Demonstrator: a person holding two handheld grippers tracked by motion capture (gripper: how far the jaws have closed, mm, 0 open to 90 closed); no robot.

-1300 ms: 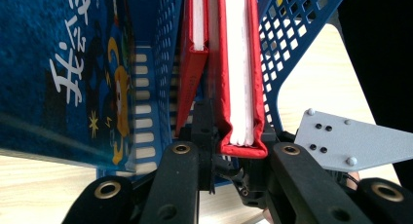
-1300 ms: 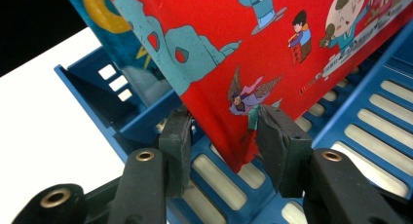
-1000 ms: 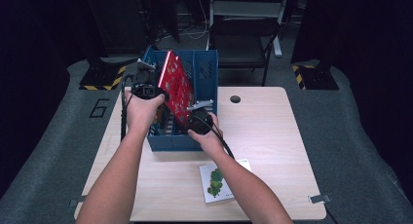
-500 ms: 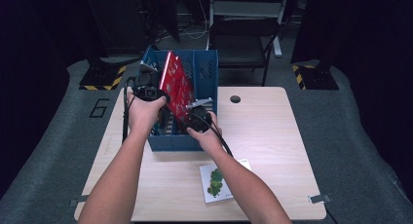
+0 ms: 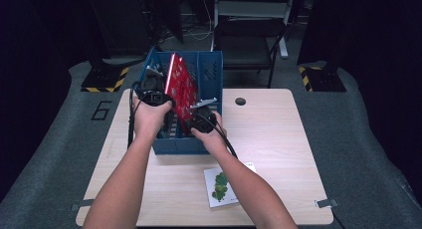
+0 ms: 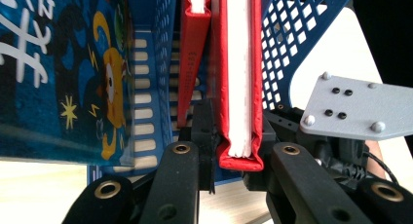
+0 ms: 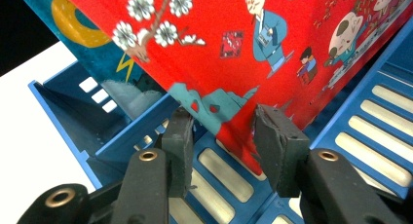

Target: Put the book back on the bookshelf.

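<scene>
Looking down from the high view, the red book (image 5: 180, 85) stands tilted in the middle slot of the blue file rack (image 5: 209, 69) at the table's (image 5: 278, 139) far left, with the left gripper (image 5: 155, 97) at its near edge and the right gripper (image 5: 203, 117) low beside it, likely steadying the book so it slides between the dividers. A small picture book (image 5: 226, 184) lies flat nearer the person. Switching to the left gripper view, the jaws are clamped on the red book's (image 6: 239, 87) spine end, a thinner red book (image 6: 194, 58) alongside. Over in the right gripper view, the jaws straddle the red cover's (image 7: 253, 48) lower corner; whether the pads press I cannot tell.
</scene>
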